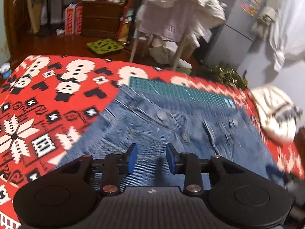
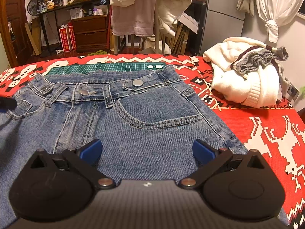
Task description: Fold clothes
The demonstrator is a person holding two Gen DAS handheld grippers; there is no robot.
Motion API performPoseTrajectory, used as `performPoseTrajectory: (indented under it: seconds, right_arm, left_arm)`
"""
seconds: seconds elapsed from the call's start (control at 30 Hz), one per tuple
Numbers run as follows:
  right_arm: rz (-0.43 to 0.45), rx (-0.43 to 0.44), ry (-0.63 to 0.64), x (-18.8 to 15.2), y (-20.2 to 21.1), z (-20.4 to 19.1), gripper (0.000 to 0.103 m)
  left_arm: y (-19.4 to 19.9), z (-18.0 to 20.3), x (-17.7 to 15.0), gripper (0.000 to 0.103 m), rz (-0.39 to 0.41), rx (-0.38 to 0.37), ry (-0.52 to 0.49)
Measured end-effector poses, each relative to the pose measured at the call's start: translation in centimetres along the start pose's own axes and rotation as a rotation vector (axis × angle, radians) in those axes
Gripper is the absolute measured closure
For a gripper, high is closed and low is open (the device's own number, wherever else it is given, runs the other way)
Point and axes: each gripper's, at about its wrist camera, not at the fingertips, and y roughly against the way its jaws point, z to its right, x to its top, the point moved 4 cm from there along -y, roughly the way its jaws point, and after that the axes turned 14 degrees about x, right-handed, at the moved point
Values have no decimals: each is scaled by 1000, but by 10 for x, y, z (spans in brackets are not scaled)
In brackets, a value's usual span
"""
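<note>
— Where are the two grippers?

— Both hover low over one pair of jeans (image 2: 122,118) spread flat, waistband away from the cameras, on the red patterned blanket (image 2: 266,133). The right gripper (image 2: 146,150) has its blue fingers (image 2: 91,149) spread wide, holding nothing. The left gripper (image 1: 151,158) is narrower but parted, with denim showing in the gap; that view is blurred.

— What else?

— One green cutting mat (image 2: 106,67) under the waistband, one cream sweater (image 2: 246,76) heaped to the right, and three metal snaps along the band.
</note>
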Motion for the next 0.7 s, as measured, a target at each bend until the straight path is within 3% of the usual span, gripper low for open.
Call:
performPoseTrajectory:
  seconds: [0.13,0.47,0.57,0.7]
  right_arm:
    - [12,-4,6,-2,0,-1,0]
    - [44,3,3,-5,2,0,0]
    - [48,7,3,-6,2,1,0]
    - [47,5,5,-6,2,1,0]
  left_arm:
    - [2,15,-16,58,58,15,-98]
    - [-10,26,-34,18,69,-12,-167]
    - [-11,33,-39,12,85,-6,-209]
    - [-11,39,-44,10,96,25,-263]
